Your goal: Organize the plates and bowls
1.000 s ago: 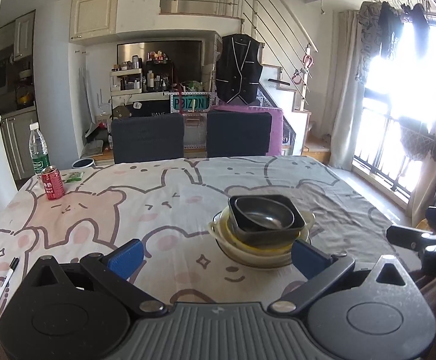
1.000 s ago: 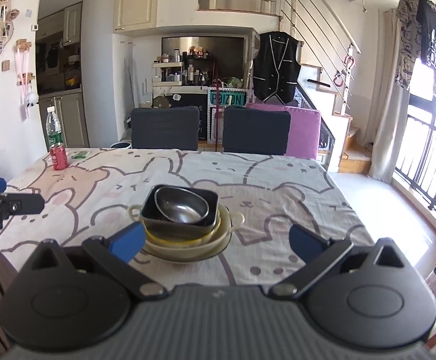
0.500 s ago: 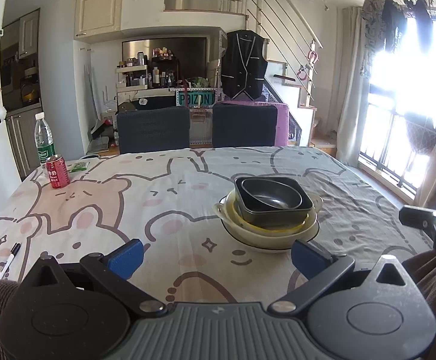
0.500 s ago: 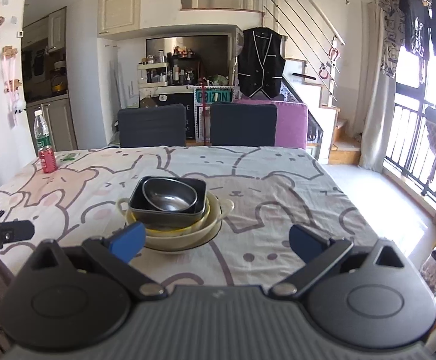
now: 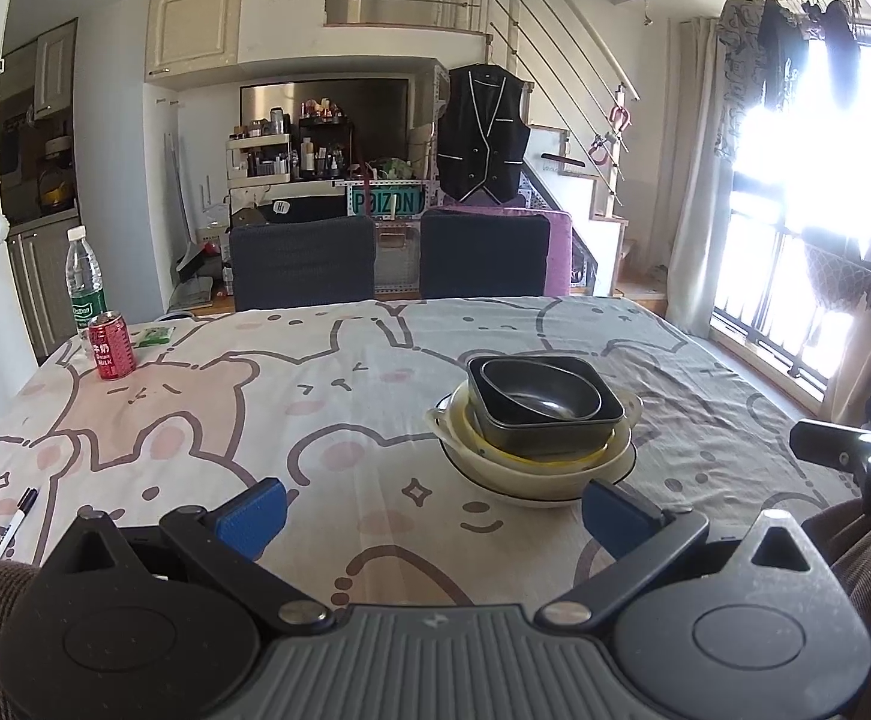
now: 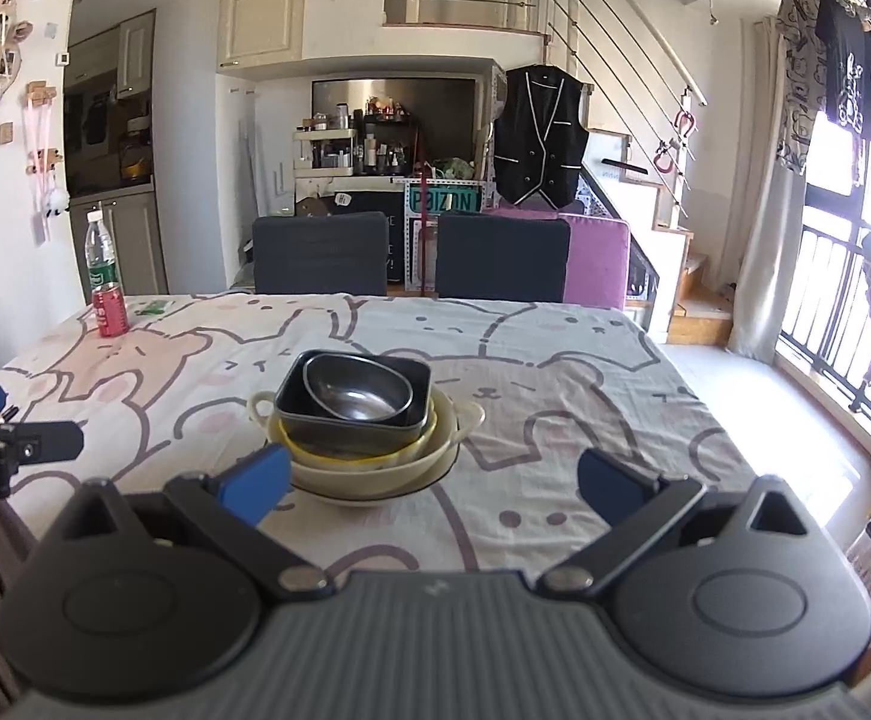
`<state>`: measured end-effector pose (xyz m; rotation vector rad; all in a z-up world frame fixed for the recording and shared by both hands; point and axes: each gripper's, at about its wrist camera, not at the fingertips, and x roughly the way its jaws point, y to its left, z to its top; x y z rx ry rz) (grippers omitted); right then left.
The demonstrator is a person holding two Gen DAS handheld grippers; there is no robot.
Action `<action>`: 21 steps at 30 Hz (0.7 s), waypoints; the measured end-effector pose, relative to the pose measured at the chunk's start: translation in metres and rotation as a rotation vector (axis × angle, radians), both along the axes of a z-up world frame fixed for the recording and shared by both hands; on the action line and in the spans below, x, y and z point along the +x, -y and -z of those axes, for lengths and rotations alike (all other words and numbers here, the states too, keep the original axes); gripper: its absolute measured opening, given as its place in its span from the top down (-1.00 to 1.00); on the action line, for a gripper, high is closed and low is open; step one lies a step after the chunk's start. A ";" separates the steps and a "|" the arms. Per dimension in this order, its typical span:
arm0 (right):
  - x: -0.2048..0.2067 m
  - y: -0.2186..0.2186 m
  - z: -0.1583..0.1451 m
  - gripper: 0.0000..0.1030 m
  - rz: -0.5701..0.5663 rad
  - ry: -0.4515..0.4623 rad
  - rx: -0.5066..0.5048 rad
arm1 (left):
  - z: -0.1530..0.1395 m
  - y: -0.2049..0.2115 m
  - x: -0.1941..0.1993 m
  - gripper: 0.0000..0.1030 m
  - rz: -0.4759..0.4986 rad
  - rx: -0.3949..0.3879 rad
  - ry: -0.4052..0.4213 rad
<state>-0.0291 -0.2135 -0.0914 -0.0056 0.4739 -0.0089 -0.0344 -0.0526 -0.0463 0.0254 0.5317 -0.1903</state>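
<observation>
On the bunny-print worktop [image 5: 327,372] sits a nested stack of bowls [image 5: 534,429]; left tongs [image 5: 432,510] and right tongs [image 6: 432,480] hover nearby, both spread wide, empty.

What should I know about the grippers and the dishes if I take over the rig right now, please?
Left gripper: jaws open, empty, short of the stack.
Right gripper: jaws open, empty, also short of the stack.
Dishes: one nested pile mid-table on the bunny-print tablecloth: round steel bowl inside a square black dish, over a yellow bowl, in a cream two-handled bowl.
Done: everything visible is stacked.
Left: judging by this, nothing loose to add; confirm the pile's final spot.
Away from the job: red drink can, clear water bottle.
</observation>
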 end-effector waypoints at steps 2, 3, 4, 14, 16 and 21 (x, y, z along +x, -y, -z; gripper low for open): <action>0.000 0.000 0.000 -0.99 0.002 -0.001 0.001 | 0.000 0.000 0.000 -1.00 0.000 0.000 0.001; 0.000 0.000 0.000 -0.99 0.003 -0.002 0.001 | 0.000 0.000 0.000 -1.00 0.001 -0.001 0.000; 0.000 0.000 0.000 -0.99 0.004 -0.003 0.001 | 0.000 0.000 0.000 -1.00 0.001 0.000 0.000; 0.001 0.000 0.001 -0.99 0.002 -0.005 0.011 | 0.000 0.002 0.000 -1.00 0.007 0.006 -0.001; 0.002 -0.001 0.001 -0.99 0.002 -0.006 0.015 | 0.000 0.002 0.000 -1.00 0.007 0.006 0.000; 0.002 -0.002 0.001 -0.99 0.002 -0.006 0.017 | 0.000 0.002 0.000 -1.00 0.007 0.006 0.000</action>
